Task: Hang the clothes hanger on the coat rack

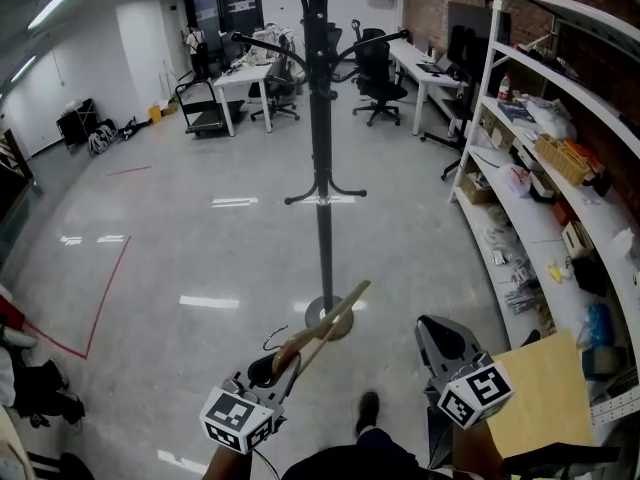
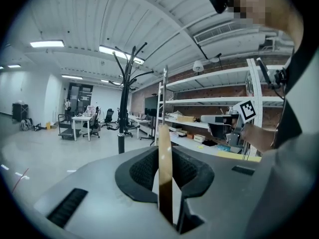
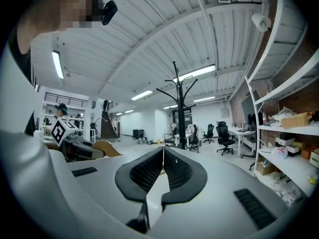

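The black coat rack (image 1: 322,168) stands on the grey floor straight ahead, its round base (image 1: 330,320) just beyond both grippers. My left gripper (image 1: 290,363) is shut on a wooden clothes hanger (image 1: 327,326), which juts up and to the right toward the base. In the left gripper view the hanger's wooden bar (image 2: 165,168) is clamped edge-on between the pads, its metal hook (image 2: 165,86) rising above, and the rack (image 2: 121,108) stands to the left of it. My right gripper (image 1: 432,326) is shut and holds nothing; in its own view the gripper (image 3: 163,151) has its pads meeting, and the rack (image 3: 180,108) is ahead.
White shelving (image 1: 545,183) loaded with several items runs along the right. A tan board (image 1: 545,403) lies at the lower right. Desks (image 1: 245,83) and office chairs (image 1: 378,73) stand behind the rack. A red tape line (image 1: 105,298) marks the floor at the left.
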`<state>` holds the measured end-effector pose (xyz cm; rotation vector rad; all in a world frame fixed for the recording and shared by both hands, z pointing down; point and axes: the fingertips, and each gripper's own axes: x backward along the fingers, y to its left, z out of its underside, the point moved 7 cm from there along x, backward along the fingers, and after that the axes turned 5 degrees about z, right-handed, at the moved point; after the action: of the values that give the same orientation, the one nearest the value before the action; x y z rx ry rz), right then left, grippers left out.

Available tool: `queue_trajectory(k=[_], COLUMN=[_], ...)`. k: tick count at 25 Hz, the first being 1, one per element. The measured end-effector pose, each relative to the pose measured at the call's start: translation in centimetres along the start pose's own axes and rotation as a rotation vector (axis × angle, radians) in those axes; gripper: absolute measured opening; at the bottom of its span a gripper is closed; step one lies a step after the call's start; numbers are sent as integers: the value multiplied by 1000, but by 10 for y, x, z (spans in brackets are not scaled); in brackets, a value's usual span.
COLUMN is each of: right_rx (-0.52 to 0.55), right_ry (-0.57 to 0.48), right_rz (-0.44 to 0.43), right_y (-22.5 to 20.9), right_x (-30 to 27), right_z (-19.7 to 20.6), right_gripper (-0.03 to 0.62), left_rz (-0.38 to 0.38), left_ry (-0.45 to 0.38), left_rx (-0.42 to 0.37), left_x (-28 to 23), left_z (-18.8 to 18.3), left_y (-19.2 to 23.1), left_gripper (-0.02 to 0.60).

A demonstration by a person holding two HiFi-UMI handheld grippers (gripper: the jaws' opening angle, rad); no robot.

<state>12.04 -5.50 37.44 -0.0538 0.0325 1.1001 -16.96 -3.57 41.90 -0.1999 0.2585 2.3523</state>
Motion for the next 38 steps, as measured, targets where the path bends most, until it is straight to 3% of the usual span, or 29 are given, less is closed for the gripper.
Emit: queue_trajectory(k=[16,26,38], right_rx=[-16,-29,-1], right_ry=[-78,-52,9], right_rz=[-79,-83,-53], right_y=[-137,-158,-165], right_x=[-123,-171,-251], right_z=[-26,-21,-17], right_gripper=[8,8,8], left_rz=[-44,-13,36], left_ry=[26,70,100], left_rx=[-33,1,6], left_x=[-156,-201,-266], left_z=[-48,-51,-46], left_y=[46,81,157], left_gripper=[51,51,51])
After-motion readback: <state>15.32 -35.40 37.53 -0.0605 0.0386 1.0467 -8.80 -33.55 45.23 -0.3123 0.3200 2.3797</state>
